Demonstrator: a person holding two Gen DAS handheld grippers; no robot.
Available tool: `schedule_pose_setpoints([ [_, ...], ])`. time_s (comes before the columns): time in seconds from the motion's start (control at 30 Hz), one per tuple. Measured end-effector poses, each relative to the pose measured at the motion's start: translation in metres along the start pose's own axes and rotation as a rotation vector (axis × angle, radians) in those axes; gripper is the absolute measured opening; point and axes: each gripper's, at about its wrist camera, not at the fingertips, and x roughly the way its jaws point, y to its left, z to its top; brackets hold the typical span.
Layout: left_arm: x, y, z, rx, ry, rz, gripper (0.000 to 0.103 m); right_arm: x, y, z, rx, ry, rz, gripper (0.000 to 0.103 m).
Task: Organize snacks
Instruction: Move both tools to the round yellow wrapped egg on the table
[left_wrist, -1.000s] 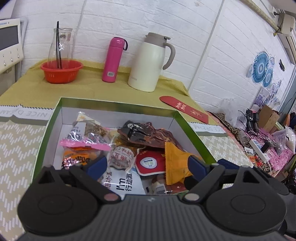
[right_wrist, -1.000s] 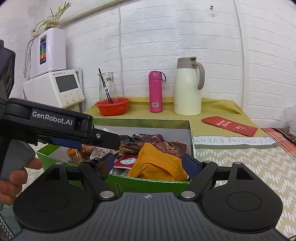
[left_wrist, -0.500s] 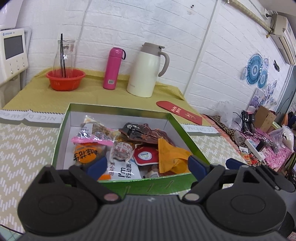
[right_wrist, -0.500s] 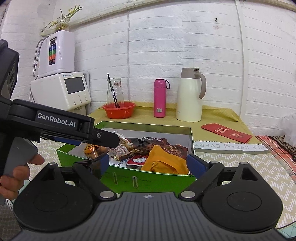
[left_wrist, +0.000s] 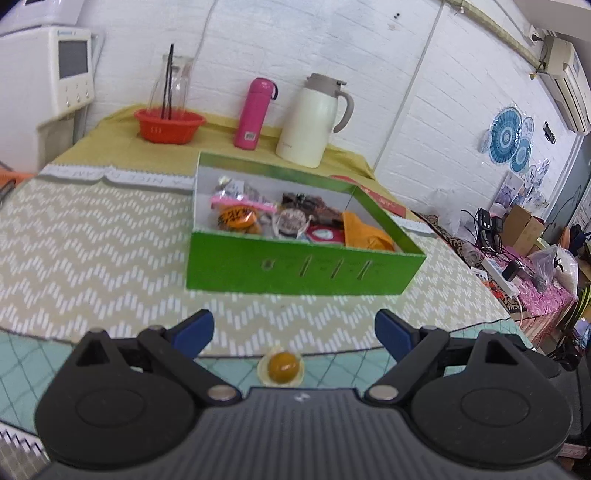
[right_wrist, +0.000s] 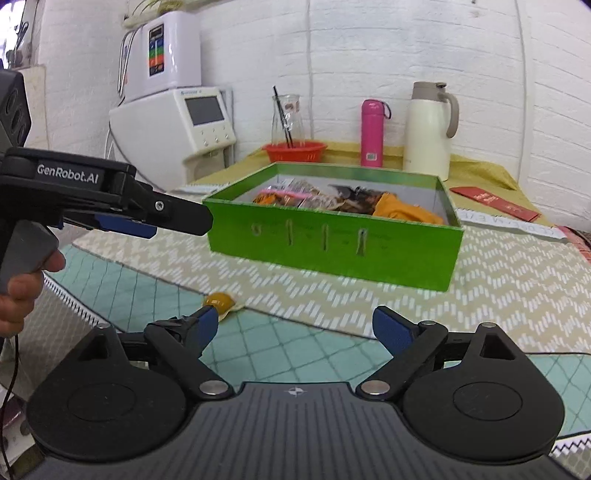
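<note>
Green cardboard snack box (left_wrist: 295, 266) sits beyond both sets of fingers, its long side facing them. Left gripper (left_wrist: 294, 334) and right gripper (right_wrist: 291, 330) stand spread wide, pinching nothing. A small amber sweet (left_wrist: 282, 367) lies between the left fingers, touching neither.

Open green box (left_wrist: 295, 269) of mixed snack packets (left_wrist: 280, 218), upright.

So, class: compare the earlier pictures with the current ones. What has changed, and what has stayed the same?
Both grippers have drawn back from the green box; a small wrapped yellow snack on the table now shows ahead of the left gripper. The right gripper is open too. Nothing was gripped or released; the box contents look unmoved.
</note>
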Motion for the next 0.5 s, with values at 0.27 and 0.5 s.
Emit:
schedule_pose_setpoints([
  [0.27, 0.009, 0.021, -0.025, -0.037, 0.054, -0.065, 0.086, 0.027, 0.028, -0.005, -0.033, 0.068, 0.074, 0.103],
  [0.5, 0.029, 0.023, -0.018, 0.004, 0.111, -0.095, 0.046, 0.042, 0.036, -0.001, -0.013, 0.070, 0.099, 0.087],
])
